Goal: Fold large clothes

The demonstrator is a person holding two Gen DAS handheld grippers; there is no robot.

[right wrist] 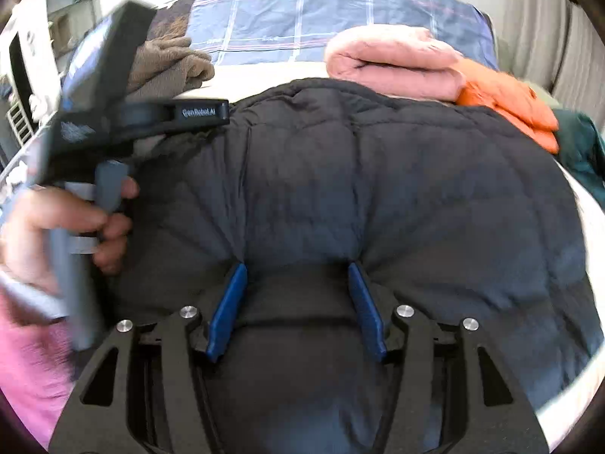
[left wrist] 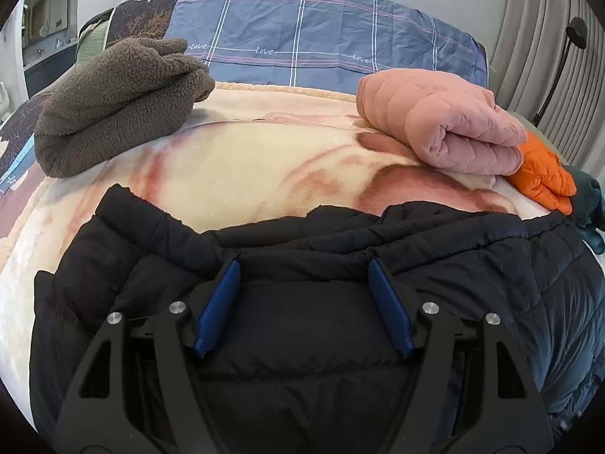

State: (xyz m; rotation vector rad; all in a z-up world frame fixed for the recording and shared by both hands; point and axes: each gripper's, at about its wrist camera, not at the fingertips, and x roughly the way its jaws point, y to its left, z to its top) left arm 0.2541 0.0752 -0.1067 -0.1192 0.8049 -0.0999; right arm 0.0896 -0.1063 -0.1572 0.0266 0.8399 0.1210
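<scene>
Both our grippers hold the black puffer jacket point(left wrist: 340, 249) on the bed.

At left, our left gripper point(left wrist: 304, 265) has its jaws part-spread, bulging black fabric filling the gap between them, likely bunching an edge for a fold; the right gripper point(right wrist: 297, 268) does the same. The jacket, quilted, matte and rumpled, lies across the cream blanket point(left wrist: 234, 151). We see the brown fleece point(left wrist: 121, 102) and pink jacket point(left wrist: 442, 125) folded behind it.
</scene>
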